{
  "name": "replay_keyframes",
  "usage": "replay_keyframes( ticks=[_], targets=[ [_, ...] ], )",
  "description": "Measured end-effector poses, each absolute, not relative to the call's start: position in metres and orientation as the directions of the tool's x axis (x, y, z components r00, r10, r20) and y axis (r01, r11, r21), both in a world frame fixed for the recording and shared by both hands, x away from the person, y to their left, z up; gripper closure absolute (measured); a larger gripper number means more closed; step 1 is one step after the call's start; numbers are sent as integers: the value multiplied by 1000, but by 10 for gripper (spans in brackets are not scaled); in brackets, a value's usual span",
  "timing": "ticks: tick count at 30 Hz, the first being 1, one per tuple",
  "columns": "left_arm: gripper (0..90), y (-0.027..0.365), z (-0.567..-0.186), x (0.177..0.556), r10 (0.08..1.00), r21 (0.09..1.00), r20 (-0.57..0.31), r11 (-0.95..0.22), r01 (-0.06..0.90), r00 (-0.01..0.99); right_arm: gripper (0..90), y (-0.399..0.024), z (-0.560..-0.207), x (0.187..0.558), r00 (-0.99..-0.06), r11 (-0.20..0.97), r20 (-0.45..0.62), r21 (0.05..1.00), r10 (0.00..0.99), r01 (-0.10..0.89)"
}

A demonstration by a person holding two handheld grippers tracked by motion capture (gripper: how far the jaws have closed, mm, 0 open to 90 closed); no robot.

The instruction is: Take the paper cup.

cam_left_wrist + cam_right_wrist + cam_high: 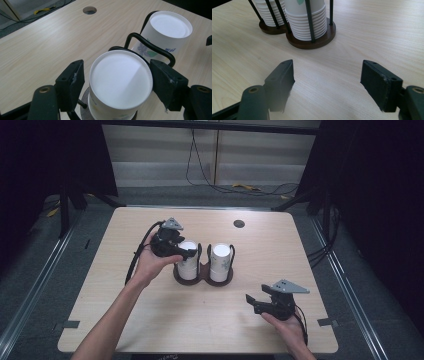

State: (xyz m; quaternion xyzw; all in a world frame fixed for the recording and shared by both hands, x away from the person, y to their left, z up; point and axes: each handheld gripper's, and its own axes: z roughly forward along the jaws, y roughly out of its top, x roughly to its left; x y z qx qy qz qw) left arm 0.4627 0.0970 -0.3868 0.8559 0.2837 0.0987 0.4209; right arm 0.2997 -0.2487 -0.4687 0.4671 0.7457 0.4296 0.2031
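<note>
Now the left gripper (117,82) sat around the top cup (121,80), jaws apart, not quite touching. Squeezed hard, thin paper could crumple, or several stacked cups lift together.

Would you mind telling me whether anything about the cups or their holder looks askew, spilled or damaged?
Nothing stands out. Both upside-down paper cup stacks sit upright in the double holder, with nothing spilled on the table. The left gripper brackets one stack's top.
</note>
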Motion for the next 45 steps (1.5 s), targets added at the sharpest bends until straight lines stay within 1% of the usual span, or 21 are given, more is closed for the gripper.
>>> replay_keyframes(
  ticks=[10,14,23,24,25,27,45],
  targets=[
    [299,93,-390,464,584,740,-71,-512,435,808,267,-249,-469,300,-482,198,96,830,871,522],
    [301,92,-392,464,587,741,-75,-508,439,806,267,-249,-469,300,-483,198,96,830,870,522],
    [282,91,-393,465,591,721,-68,-528,449,804,267,-249,-469,300,-482,197,97,829,871,523],
    [286,91,-393,465,589,720,-67,-530,447,806,267,-249,-469,300,-482,197,97,829,871,523],
    [312,91,-393,465,583,720,-76,-529,449,809,267,-249,-469,300,-482,197,97,829,871,523],
    [328,90,-392,464,582,716,-63,-539,443,811,267,-249,-469,300,-481,196,98,829,871,524],
    [345,92,-384,462,584,724,-61,-532,439,809,267,-249,-470,301,-478,190,102,829,873,525]
  ],
)
